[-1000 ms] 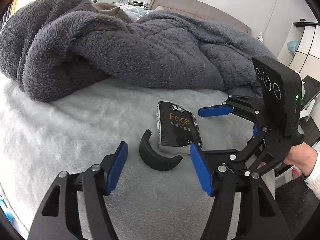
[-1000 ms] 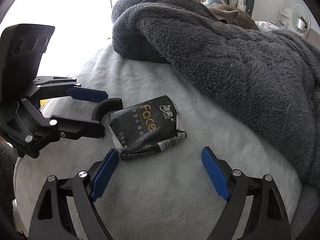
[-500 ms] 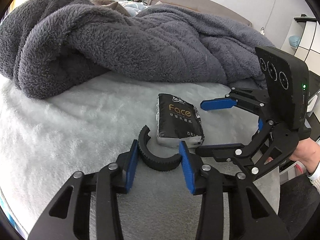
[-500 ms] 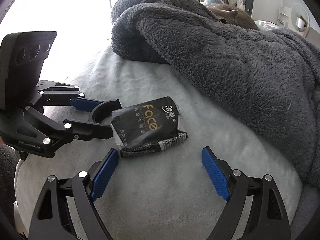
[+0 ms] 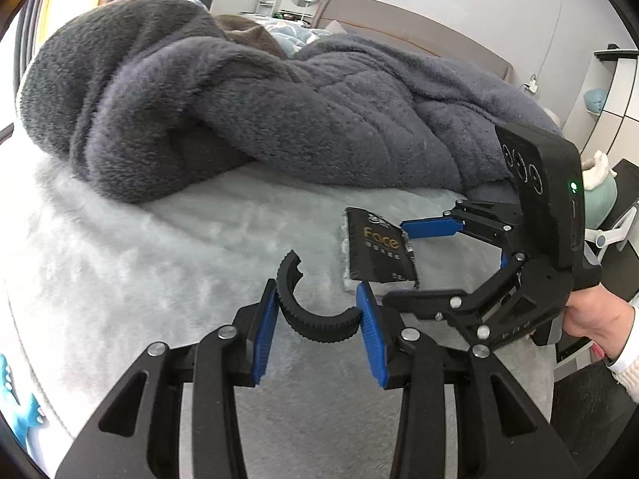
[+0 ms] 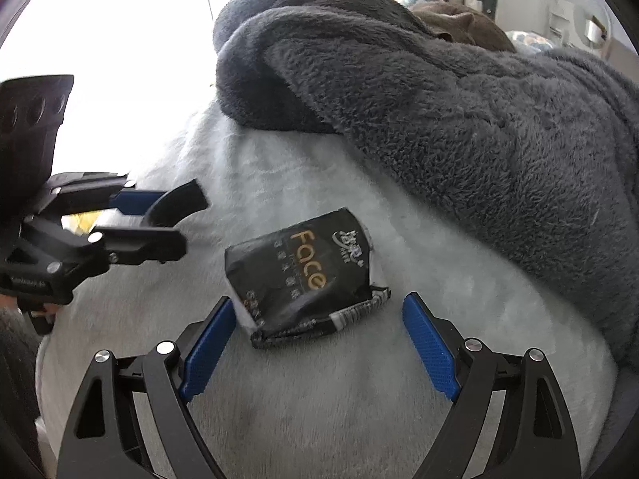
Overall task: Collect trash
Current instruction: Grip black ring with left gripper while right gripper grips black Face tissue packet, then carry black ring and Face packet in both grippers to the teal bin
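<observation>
My left gripper (image 5: pixel 317 313) is shut on a curved black ridged rubber piece (image 5: pixel 307 311) and holds it just above the pale fluffy bed cover (image 5: pixel 179 279). The piece also shows in the right wrist view (image 6: pixel 175 203), lifted in the left gripper (image 6: pixel 159 215). A black "Face" tissue pack (image 6: pixel 303 275) lies on the cover; it also shows in the left wrist view (image 5: pixel 375 251). My right gripper (image 6: pixel 315 337) is open, with its jaws either side of the pack's near end. It also shows in the left wrist view (image 5: pixel 403 259).
A thick dark grey blanket (image 5: pixel 239 111) is heaped across the bed behind the pack, also in the right wrist view (image 6: pixel 459 99). A grey headboard (image 5: pixel 419 32) and white shelves (image 5: pixel 615 92) stand at the back right. The bed edge falls away at the right.
My left gripper closed on the curved black piece and lifted it off the cover. My right gripper moved forward until its open jaws flank the tissue pack.
</observation>
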Demonstrator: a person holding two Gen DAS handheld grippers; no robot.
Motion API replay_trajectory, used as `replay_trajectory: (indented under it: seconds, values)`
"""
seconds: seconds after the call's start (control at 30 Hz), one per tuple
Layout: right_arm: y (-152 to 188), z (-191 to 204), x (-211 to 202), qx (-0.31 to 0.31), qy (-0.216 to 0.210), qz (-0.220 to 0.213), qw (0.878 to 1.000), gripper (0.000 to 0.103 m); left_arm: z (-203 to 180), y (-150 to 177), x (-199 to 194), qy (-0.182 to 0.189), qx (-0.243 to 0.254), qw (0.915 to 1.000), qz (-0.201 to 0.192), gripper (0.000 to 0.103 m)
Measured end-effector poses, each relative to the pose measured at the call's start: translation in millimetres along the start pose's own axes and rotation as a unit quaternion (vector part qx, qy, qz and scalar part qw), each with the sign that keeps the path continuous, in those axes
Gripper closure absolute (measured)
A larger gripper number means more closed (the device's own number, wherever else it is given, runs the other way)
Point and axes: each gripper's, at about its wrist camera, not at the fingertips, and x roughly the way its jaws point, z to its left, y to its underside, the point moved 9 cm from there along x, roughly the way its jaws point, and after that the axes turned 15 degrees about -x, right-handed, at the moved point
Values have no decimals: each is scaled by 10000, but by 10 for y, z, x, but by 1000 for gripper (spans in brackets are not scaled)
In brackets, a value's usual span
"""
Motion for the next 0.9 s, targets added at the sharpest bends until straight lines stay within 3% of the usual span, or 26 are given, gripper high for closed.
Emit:
replay_trajectory:
  seconds: [0.37,0.4,0.47,0.73,0.9]
  values:
    - [-127,21,182,223,70,102,9997,16,319,-54,-351,-425,-300,9983,-252,61]
    - [-139,26,184,241,94,102,9996,26,359,-58,-386,-478,-336,9980,-254,61]
    - [-189,18,194,294,156,124,9994,27,437,-66,-442,-585,-405,9971,-273,61]
    - [-603,236,186,448,239,-162,9986,28,815,5,-782,-1075,-757,9907,-345,61]
    - [-832,437,157,786,284,-323,9960,28,1083,104,-1007,-1296,-1253,9824,-497,60]
